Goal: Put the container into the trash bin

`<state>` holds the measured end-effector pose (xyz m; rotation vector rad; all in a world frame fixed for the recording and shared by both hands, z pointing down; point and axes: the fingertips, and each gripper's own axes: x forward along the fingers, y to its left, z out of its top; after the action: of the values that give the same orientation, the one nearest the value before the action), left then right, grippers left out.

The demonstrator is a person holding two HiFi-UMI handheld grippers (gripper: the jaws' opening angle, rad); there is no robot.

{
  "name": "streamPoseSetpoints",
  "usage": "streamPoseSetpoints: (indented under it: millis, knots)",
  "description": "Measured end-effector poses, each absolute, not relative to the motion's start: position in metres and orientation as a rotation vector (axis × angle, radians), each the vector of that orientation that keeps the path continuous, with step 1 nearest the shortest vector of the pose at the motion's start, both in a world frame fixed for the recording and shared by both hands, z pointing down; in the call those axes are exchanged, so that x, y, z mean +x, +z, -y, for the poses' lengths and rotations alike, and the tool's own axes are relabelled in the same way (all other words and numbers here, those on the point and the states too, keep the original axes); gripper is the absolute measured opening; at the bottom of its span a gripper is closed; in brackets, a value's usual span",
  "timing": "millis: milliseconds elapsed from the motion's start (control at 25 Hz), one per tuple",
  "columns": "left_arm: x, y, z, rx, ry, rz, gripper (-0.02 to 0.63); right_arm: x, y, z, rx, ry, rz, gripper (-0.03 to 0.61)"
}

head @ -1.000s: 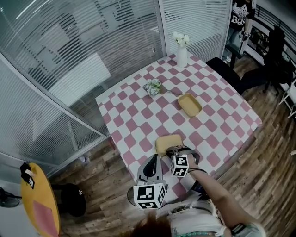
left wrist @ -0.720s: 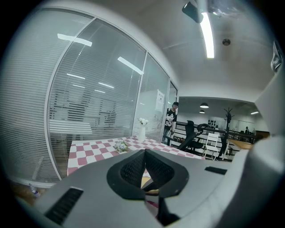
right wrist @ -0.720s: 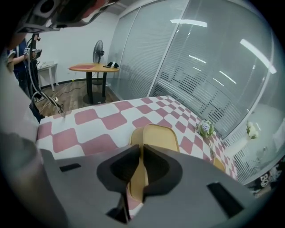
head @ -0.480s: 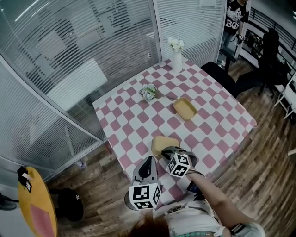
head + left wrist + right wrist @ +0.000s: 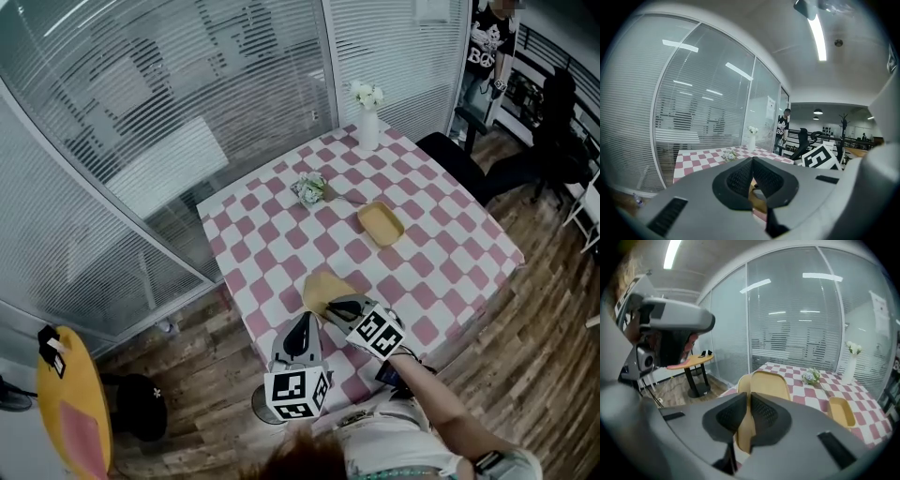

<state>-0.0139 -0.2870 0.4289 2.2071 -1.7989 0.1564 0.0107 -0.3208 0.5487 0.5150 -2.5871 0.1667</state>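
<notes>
The checked table (image 5: 450,239) bears a vase (image 5: 368,129), a bouquet (image 5: 310,187) and a tan tray (image 5: 381,223).

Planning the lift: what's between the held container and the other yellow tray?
Only bare checkered tablecloth separates container from tray, per the head view.

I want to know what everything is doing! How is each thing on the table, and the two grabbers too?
Near container: clamped by its rim, tipped up on edge, empty.
Right gripper: shut on the near container.
Left gripper: shut, nothing in it.
Far container: lying flat on the table, open side up, empty.
Vase: standing upright, white flowers in it.
Little bouquet: lying on its side.
</notes>
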Motion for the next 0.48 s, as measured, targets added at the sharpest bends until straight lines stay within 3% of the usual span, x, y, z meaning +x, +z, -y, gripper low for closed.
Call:
streamPoseSetpoints:
  millis: [480]
  knots:
    - [-0.015,0.421,0.287,2.158,0.113,1.875,0.006,0.029,0.481,0.315,0.590,0.244,2.769,0.020]
